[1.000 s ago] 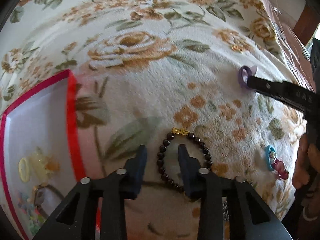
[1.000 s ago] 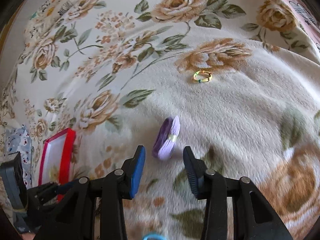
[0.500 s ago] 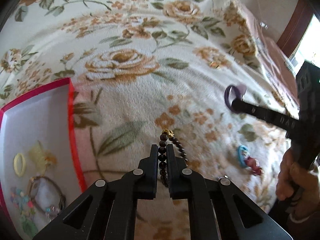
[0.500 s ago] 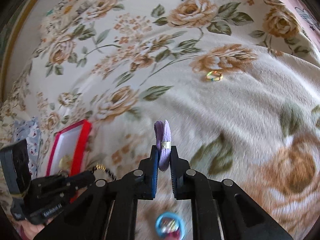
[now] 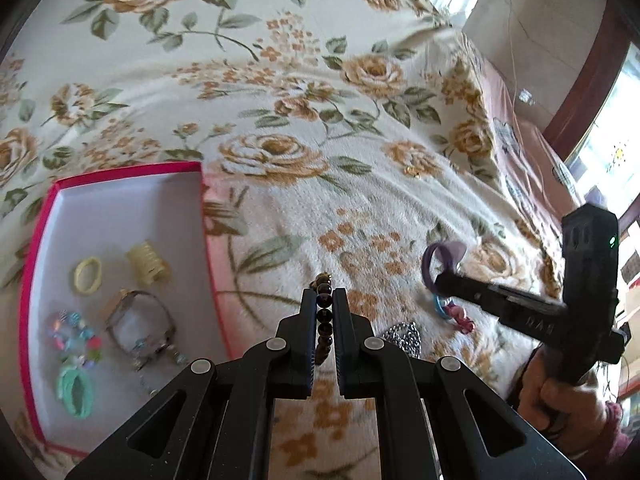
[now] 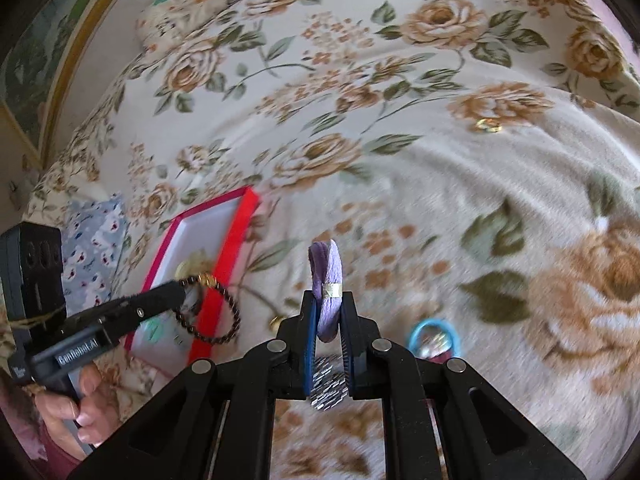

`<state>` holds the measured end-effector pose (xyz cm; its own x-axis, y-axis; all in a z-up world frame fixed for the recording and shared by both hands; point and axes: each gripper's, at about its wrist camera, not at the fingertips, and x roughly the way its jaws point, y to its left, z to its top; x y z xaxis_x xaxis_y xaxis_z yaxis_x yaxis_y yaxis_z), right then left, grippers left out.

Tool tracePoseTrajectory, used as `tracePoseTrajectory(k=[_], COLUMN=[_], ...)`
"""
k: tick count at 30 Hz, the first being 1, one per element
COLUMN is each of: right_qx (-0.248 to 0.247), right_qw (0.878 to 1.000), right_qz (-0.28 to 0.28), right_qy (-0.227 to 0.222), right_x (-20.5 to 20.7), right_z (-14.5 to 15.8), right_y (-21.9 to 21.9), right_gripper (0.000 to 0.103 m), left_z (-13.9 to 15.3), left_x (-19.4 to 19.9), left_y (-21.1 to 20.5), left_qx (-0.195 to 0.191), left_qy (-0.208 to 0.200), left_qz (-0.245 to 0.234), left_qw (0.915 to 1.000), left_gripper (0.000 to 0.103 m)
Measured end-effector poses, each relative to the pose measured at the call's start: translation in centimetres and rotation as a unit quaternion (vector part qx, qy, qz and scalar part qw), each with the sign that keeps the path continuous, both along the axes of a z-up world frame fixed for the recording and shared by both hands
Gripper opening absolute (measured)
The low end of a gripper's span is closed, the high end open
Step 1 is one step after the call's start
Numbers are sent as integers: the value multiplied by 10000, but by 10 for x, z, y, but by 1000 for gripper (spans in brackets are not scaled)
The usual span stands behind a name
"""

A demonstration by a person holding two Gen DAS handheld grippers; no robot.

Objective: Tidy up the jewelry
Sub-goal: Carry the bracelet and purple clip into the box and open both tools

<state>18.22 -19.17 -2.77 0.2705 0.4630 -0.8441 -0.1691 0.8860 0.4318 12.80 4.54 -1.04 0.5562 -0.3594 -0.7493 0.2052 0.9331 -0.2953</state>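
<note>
Both pairs of tongs are now lifting clear of the flowered blanket (image 5: 400, 208), each having just been closing on a piece that a second ago was lying loose between open jaws. Going left to right in the left wrist view, the red box (image 5: 120, 170) is sitting at the left of the frame, holding a pale yellow ring (image 5: 87, 275), a yellow coil (image 5: 147, 264), a watch (image 5: 138, 322) and some coloured bits. At the bottom centre the left tongs (image 5: 323, 295) are pinching the dark bead bracelet (image 5: 323, 320), its beads running up between the pressed jaws, off the blanket and just right of the box's edge. A silver chain (image 5: 402, 338) is lying just right of them, and a blue ring with a pink charm (image 5: 450, 310) is resting near it. At the right of the frame the right tongs (image 5: 438, 284) are gripping the purple hair tie (image 5: 440, 258) above the blanket, with a hand (image 5: 560, 404) holding the handle below. In the right wrist view the bracelet (image 6: 216, 312) is hanging from the left tongs (image 6: 182, 282) in front of the box (image 6: 224, 256), the hair tie (image 6: 328, 284) is standing upright in the closed right tongs (image 6: 326, 300), and a small gold ring (image 6: 489, 125) is lying at the upper right.
</note>
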Motion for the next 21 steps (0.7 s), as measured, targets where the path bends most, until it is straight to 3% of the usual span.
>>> tracePoseTrajectory(k=[10, 21], right_qx=[174, 361], right_qw=[9983, 9918], right_qz=[554, 1212], right_qy=[91, 207], right_x=[-29, -46], right_z=[0, 0], right_y=[47, 106], right_gripper=[11, 11], left_z=[19, 19], left_x=[-49, -82], left_y=[44, 92], left_qx=[-192, -361], left_qy=[-188, -175], left_qz=[379, 965], left_qw=[9989, 9945], left_gripper=[6, 6])
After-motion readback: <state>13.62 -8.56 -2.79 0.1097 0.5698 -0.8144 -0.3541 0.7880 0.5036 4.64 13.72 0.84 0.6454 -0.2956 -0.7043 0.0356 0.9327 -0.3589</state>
